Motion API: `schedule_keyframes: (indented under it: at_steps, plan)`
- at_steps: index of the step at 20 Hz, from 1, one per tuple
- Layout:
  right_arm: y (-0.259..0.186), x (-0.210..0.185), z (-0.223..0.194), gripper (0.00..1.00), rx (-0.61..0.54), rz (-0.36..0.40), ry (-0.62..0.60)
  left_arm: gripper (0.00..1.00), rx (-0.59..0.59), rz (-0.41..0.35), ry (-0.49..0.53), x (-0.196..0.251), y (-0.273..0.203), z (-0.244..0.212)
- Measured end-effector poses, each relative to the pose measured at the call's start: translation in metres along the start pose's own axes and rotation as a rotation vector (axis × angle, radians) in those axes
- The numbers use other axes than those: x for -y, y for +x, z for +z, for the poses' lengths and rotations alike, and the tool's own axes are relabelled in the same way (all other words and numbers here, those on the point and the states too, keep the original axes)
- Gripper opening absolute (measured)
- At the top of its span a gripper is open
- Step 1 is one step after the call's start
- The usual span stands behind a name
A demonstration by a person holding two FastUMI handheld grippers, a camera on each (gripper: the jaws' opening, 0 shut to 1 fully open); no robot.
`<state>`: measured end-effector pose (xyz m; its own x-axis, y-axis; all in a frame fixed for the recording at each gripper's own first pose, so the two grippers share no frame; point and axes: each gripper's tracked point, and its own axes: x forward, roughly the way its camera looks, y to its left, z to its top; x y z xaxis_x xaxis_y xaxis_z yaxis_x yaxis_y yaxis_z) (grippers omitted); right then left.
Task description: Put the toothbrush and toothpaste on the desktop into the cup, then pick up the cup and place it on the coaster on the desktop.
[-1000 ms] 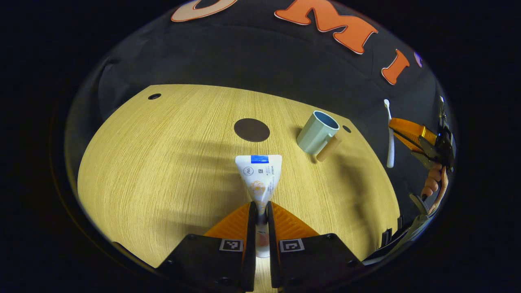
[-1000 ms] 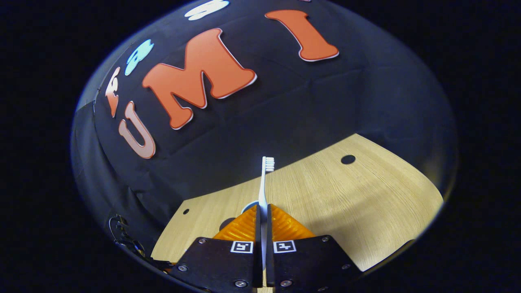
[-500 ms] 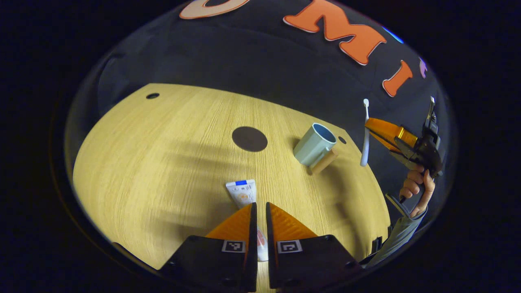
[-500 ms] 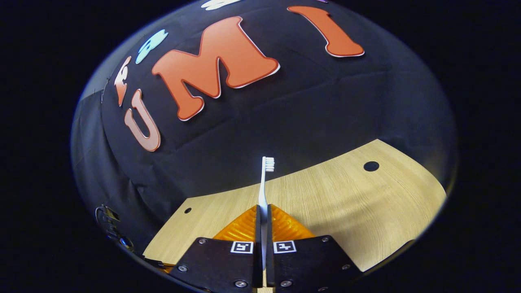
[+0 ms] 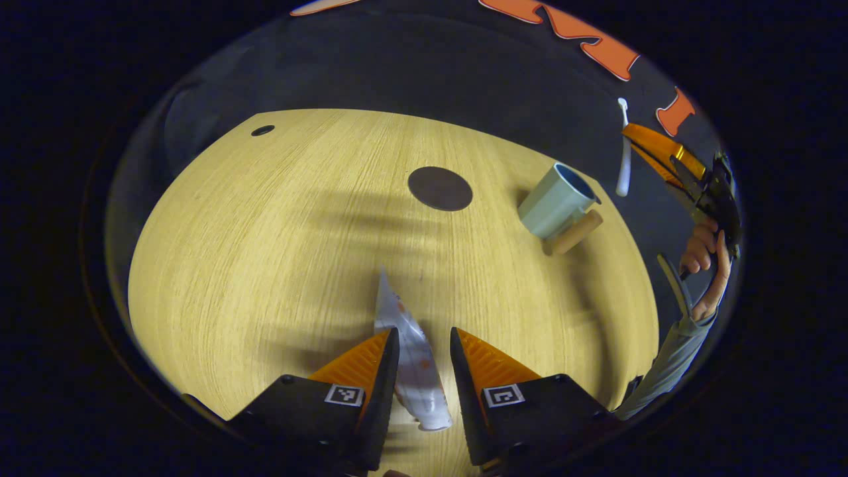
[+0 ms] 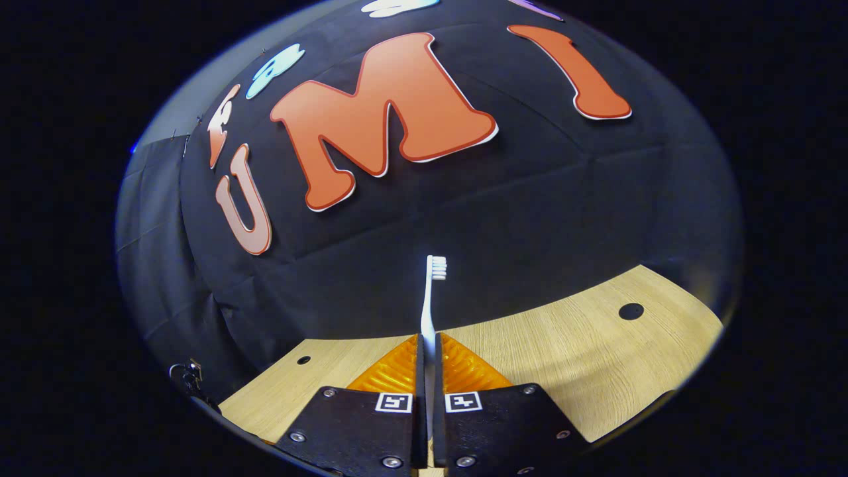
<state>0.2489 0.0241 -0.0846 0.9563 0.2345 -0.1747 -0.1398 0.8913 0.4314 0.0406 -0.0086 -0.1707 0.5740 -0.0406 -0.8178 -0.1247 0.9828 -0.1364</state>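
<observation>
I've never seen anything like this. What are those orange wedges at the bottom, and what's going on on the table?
A person holds a pair of hand tongs in each hand; each carries a camera looking along its orange fingers. In the left gripper view, the left tongs stand open over a toothpaste tube lying on the wooden table, with a dark coaster and a cup farther off. At the right edge a hand holds the right tongs, shut on a toothbrush.
</observation>
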Motion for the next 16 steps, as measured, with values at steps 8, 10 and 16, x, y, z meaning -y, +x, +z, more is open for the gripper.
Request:
schedule_keyframes:
  at_steps: [8,10,16]
  plan:
    - [0.013,-0.005,-0.004,0.04,0.008,0.020,-0.046,0.60,-0.052,-0.005,-0.067,0.002,-0.024,0.011]
    - [0.015,-0.005,-0.002,0.04,0.016,0.027,-0.043,0.67,-0.100,0.025,-0.023,0.012,-0.031,0.016]
    - [0.025,-0.003,0.002,0.04,0.078,0.033,-0.114,0.55,-0.088,0.109,0.043,0.011,-0.059,0.064]
